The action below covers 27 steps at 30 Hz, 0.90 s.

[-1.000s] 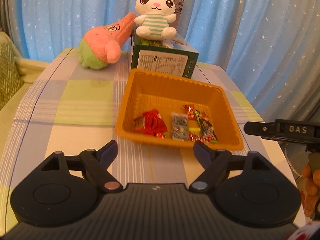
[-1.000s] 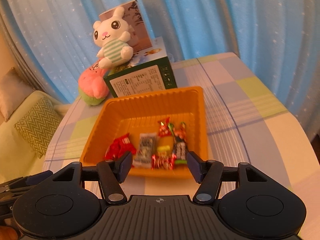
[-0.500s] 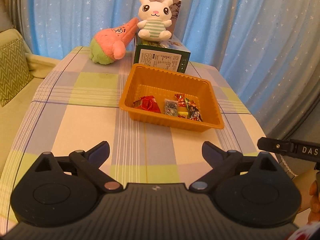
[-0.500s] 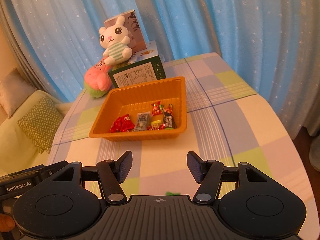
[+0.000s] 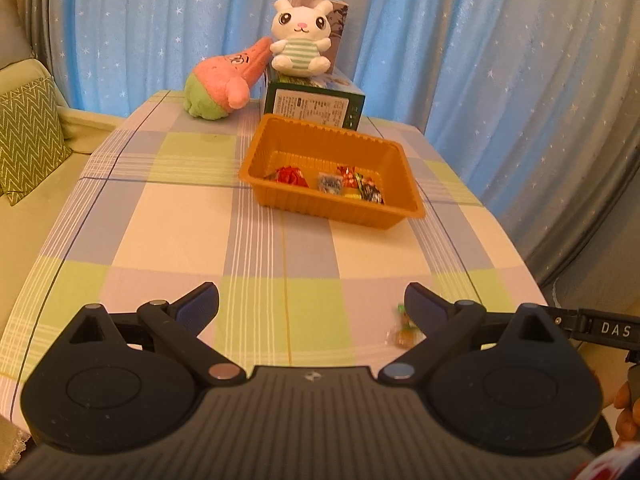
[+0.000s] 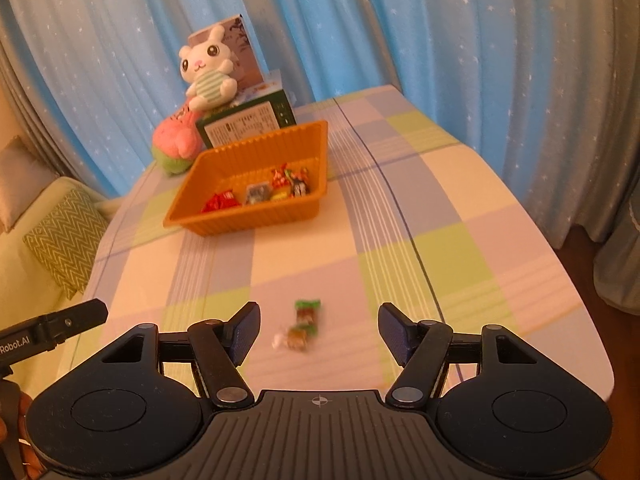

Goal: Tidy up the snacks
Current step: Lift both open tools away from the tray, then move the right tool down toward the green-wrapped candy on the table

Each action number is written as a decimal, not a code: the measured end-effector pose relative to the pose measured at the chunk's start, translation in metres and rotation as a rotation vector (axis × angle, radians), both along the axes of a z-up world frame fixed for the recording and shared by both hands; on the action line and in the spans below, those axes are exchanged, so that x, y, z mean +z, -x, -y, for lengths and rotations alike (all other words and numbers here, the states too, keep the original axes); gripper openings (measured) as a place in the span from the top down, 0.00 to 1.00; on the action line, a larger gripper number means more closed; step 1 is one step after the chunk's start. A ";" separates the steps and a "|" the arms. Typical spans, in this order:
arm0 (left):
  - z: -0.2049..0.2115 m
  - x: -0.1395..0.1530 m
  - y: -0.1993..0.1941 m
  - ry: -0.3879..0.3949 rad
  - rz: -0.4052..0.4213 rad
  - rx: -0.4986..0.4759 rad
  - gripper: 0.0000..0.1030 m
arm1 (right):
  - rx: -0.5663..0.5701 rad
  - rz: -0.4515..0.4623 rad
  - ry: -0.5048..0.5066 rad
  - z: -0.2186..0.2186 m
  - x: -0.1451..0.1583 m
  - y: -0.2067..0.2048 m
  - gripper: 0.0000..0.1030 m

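A green-ended wrapped candy [image 6: 303, 325] is lying loose on the checked tablecloth [image 6: 460, 216] near its front edge, well apart from the orange tray [image 6: 256, 216] where the other sweets are already sitting. The right gripper [image 6: 318, 330] is hanging over it with jaws spread wide either side, apparently lining up a pickup. The left gripper [image 5: 312, 306] is idling empty beside it, jaws likewise apart.

Orange ribbed tray [image 5: 396, 212]; red, yellow and dark snack wrappers [image 5: 332, 184]. Green-and-brown candy [image 6: 306, 322], blurred. Checked tablecloth [image 5: 180, 216]: cream, lime, lilac. Blue star-speckled curtain [image 5: 460, 40]. White rabbit plush [image 5: 300, 40], green-striped. Pink-and-green plush [image 5: 224, 80]. Green zigzag cushion [image 5: 28, 132].
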<state>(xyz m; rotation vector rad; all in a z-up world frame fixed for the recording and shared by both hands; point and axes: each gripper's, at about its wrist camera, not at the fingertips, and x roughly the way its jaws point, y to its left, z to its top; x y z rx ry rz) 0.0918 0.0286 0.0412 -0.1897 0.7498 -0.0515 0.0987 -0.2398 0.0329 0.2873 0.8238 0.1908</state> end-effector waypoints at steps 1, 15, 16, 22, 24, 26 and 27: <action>0.001 -0.001 0.002 -0.002 -0.007 -0.004 0.04 | -0.002 -0.003 -0.001 0.002 -0.002 0.004 0.36; 0.014 -0.020 0.020 0.001 -0.099 -0.059 0.06 | -0.020 -0.005 0.019 0.009 -0.009 0.024 0.36; 0.015 -0.021 0.021 0.001 -0.100 -0.063 0.07 | -0.020 -0.005 0.018 0.009 -0.009 0.024 0.36; 0.022 -0.024 0.019 -0.008 -0.102 -0.084 0.09 | -0.018 -0.011 0.015 0.009 -0.012 0.021 0.36; 0.025 -0.025 0.017 -0.010 -0.101 -0.091 0.09 | -0.018 -0.014 0.017 0.010 -0.013 0.019 0.36; 0.027 -0.026 0.016 -0.012 -0.101 -0.092 0.11 | -0.021 -0.016 0.019 0.011 -0.014 0.018 0.36; 0.028 -0.027 0.015 -0.013 -0.103 -0.093 0.11 | -0.025 -0.017 0.019 0.012 -0.015 0.018 0.36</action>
